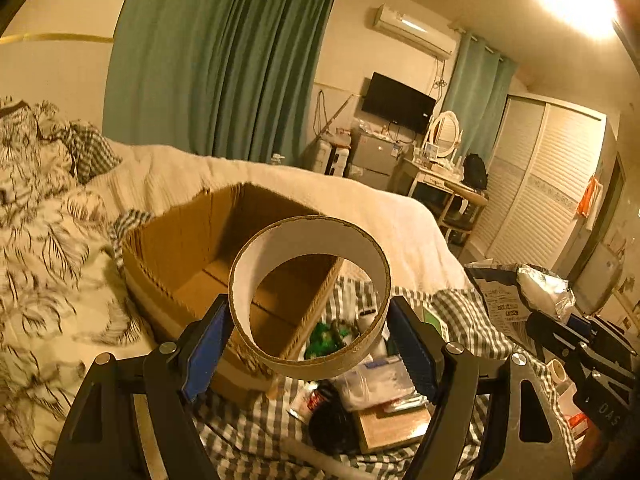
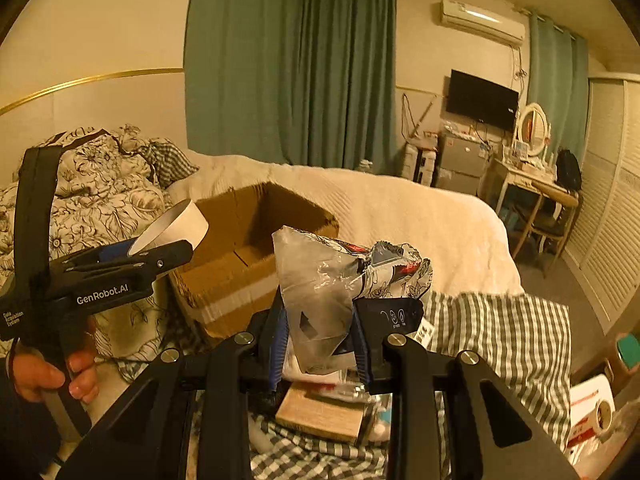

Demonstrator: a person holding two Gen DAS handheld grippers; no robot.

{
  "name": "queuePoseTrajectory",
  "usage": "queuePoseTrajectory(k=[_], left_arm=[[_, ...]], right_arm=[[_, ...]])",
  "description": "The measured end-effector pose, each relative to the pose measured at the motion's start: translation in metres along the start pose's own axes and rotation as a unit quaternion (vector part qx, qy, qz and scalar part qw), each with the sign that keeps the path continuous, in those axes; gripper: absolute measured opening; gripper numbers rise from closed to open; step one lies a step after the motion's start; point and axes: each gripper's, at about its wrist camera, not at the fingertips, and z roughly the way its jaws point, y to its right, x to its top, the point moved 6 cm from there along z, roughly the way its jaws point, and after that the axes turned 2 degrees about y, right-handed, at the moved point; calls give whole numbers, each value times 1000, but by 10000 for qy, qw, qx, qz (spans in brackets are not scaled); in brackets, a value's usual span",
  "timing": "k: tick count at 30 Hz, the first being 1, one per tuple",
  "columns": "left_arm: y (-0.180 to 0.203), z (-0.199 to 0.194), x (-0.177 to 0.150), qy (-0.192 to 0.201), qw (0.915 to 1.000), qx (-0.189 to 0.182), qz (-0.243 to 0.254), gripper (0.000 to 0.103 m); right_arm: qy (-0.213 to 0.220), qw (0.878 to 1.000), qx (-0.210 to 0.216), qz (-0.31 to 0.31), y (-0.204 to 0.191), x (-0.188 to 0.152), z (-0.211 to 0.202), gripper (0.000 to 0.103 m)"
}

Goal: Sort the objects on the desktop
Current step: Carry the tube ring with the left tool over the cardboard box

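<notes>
Your left gripper [image 1: 310, 336] holds a wide cardboard ring [image 1: 310, 296] clamped across its outside between the blue pads, jaws spread far apart to fit it, and the ring hangs in the air just in front of the open cardboard box [image 1: 224, 248] that sits on the bed [image 1: 280, 176]. Your right gripper [image 2: 320, 344] is closed narrowly on a crumpled plastic bag [image 2: 332, 280], printed in black, white and red, raised above the checked sheet [image 2: 500, 328]. Below both grippers a small pile of packets and a flat wooden block [image 2: 320, 416] lies on that sheet. In the right wrist view your hand [image 2: 56, 376] grips the left tool's handle, beside the floral quilt [image 2: 100, 184].
</notes>
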Motion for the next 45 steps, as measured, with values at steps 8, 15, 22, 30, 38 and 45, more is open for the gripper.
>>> queuePoseTrajectory(k=[8, 15, 22, 30, 38, 45], left_arm=[[-6, 8, 26, -132, 9999, 19, -60, 79], [-18, 18, 49, -105, 9998, 137, -88, 79], [-40, 40, 81, -152, 9988, 418, -213, 79], [-84, 74, 77, -10, 9975, 522, -472, 79], [-108, 109, 54, -225, 9967, 729, -290, 79], [-112, 121, 40, -359, 9962, 761, -239, 79]], right_arm=[[99, 9995, 294, -101, -17, 23, 12, 27], [156, 9988, 391, -263, -30, 41, 28, 27], [232, 9976, 548, -344, -38, 63, 52, 27], [296, 9963, 765, -266, -53, 75, 91, 27], [-111, 9952, 969, 86, -72, 57, 161, 27], [-558, 9948, 817, 238, -77, 52, 224, 27]])
